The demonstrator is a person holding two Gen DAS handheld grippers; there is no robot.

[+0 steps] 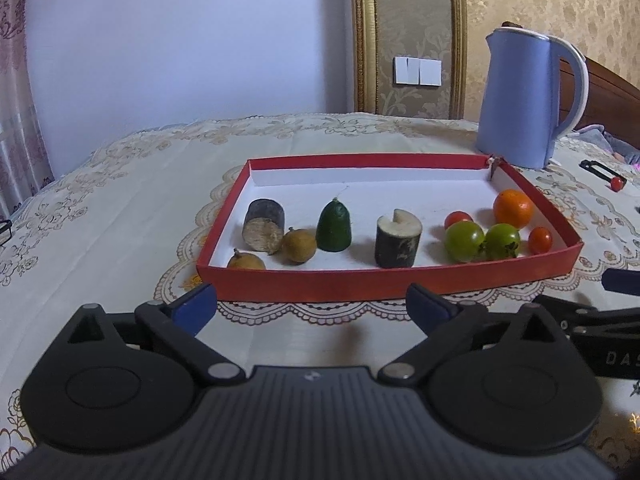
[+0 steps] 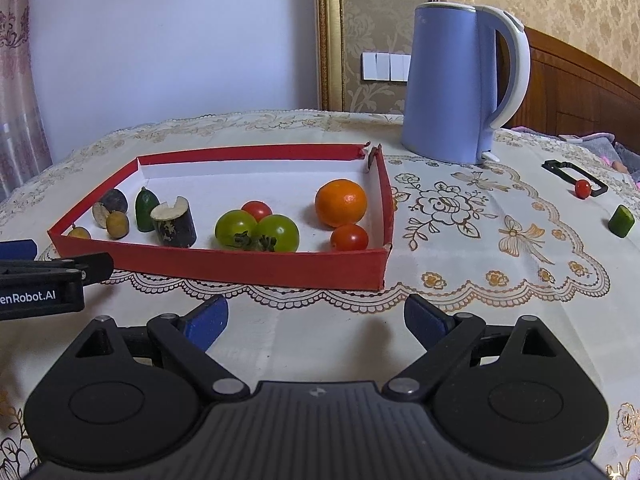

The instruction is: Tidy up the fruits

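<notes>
A shallow red tray (image 1: 320,284) (image 2: 248,266) lies on the tablecloth. It holds an orange (image 1: 513,208) (image 2: 341,202), two green tomatoes (image 1: 464,241) (image 2: 256,231), two red cherry tomatoes (image 1: 540,240) (image 2: 349,237), a green cucumber tip (image 1: 334,226) (image 2: 146,204), two dark cut cylinders (image 1: 398,240) (image 2: 174,222) and two small brown fruits (image 1: 298,245) (image 2: 117,224). Outside it, at the right, lie a red cherry tomato (image 2: 583,188) and a cucumber piece (image 2: 621,221). My left gripper (image 1: 312,308) and right gripper (image 2: 316,322) are open and empty, just before the tray's near edge.
A blue electric kettle (image 1: 520,100) (image 2: 456,84) stands behind the tray's right corner. A black rectangular frame (image 2: 574,176) lies by the loose tomato. The left gripper's side shows at the left of the right wrist view (image 2: 44,284). A wall and bed headboard stand behind.
</notes>
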